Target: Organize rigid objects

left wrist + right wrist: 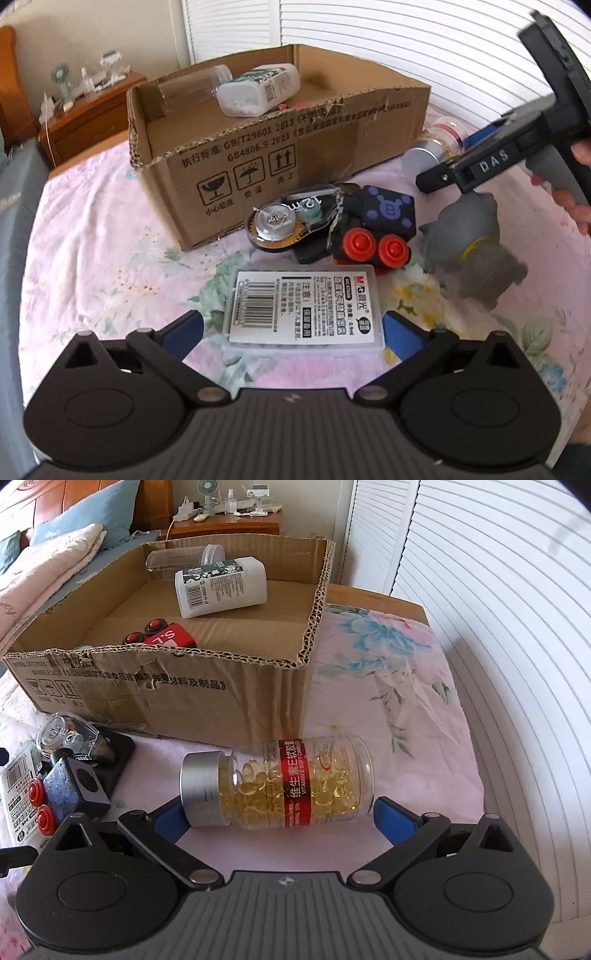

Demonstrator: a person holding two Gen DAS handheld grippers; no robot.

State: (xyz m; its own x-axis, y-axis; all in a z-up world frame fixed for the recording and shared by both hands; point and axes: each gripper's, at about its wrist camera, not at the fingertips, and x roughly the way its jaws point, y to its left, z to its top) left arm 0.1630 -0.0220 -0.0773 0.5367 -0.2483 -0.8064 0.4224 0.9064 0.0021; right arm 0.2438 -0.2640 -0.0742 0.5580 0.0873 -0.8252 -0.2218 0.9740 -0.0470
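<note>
My right gripper (277,814) gapes around the clear vitamin-capsule bottle with silver cap (277,784); I should pinch its body squarely. My left gripper (291,328) likewise brackets the flat clear plastic lead case (304,306), ungripped

Left gripper (291,332) sits low at six o'clock in its own view, jaws spread wide, blue pads (400,334) well apart and pointing toward twelve. Right gripper (280,818) is the same in its camera: low at six o'clock, blue fingers (391,819) splayed wide, aimed at twelve. From the left camera, the right gripper's black body shows at two o'clock, and the person's hand (574,192) grips its grey handle at three o'clock.
</note>
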